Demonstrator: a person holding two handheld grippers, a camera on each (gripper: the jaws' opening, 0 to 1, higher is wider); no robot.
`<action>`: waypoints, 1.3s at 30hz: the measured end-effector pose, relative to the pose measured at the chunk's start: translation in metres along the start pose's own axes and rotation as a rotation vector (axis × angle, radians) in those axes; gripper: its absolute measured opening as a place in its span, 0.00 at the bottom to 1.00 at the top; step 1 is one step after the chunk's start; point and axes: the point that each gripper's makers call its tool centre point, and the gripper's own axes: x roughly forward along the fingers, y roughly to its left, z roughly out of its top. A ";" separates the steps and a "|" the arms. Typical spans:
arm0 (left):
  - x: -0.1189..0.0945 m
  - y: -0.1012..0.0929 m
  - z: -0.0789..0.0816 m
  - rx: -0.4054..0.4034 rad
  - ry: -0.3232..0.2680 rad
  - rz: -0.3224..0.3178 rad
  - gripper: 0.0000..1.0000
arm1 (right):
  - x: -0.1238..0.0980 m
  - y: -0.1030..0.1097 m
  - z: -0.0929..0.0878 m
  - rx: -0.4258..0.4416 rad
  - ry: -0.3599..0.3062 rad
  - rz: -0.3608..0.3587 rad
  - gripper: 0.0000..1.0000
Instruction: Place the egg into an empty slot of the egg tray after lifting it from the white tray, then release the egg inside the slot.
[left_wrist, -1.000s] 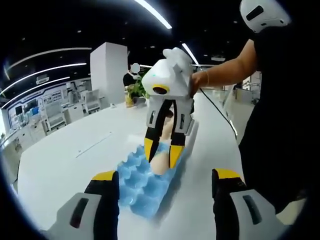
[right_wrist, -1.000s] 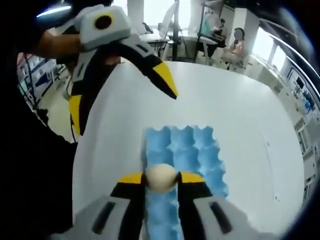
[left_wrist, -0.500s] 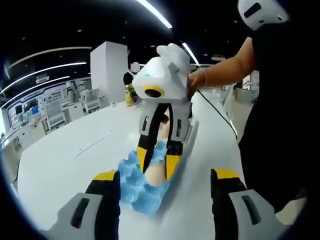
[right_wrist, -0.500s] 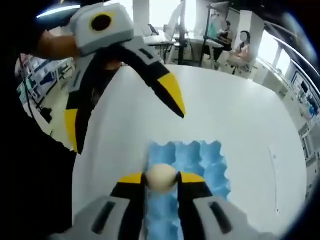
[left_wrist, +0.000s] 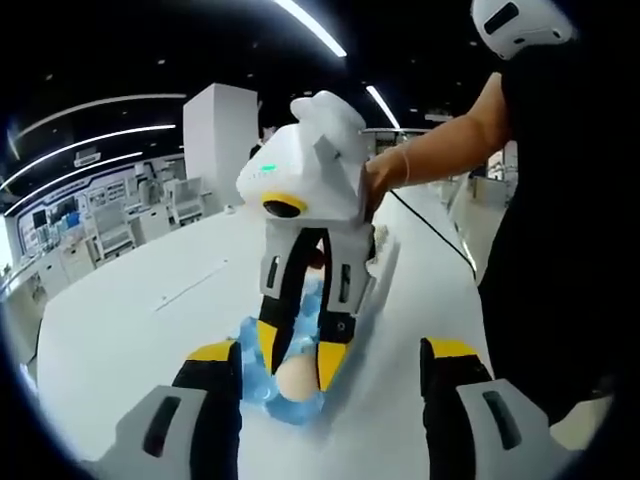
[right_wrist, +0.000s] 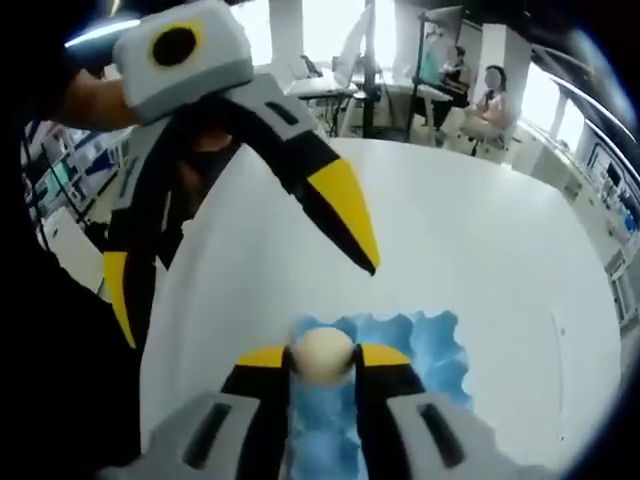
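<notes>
My right gripper (right_wrist: 321, 356) is shut on a pale egg (right_wrist: 322, 352) and holds it just above the near end of the blue egg tray (right_wrist: 425, 352). In the left gripper view, the right gripper (left_wrist: 298, 374) points down from above. The egg (left_wrist: 292, 383) sits between its yellow tips, over the blue egg tray (left_wrist: 253, 345). My left gripper (left_wrist: 330, 352) stands wide open in front of the tray, with nothing between its jaws. In the right gripper view, the left gripper (right_wrist: 248, 304) reaches in from the upper left, open.
The tray lies on a long white table (left_wrist: 130, 320). A person's arm (left_wrist: 440, 150) and dark torso (left_wrist: 560, 260) stand at the table's right edge. Desks and seated people (right_wrist: 480, 95) are far behind the table.
The right gripper has carried the egg along the tray toward its near end, closer to the left gripper. The left gripper has stayed open and still.
</notes>
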 end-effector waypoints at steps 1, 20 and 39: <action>0.000 0.000 0.000 0.001 0.000 0.001 0.73 | 0.002 0.000 -0.002 -0.001 0.009 0.005 0.25; -0.004 0.002 -0.002 -0.007 -0.004 0.013 0.71 | 0.018 0.000 -0.006 -0.009 0.021 0.017 0.25; -0.005 0.003 -0.004 -0.017 -0.006 0.017 0.70 | 0.025 -0.002 -0.011 0.001 0.031 0.032 0.25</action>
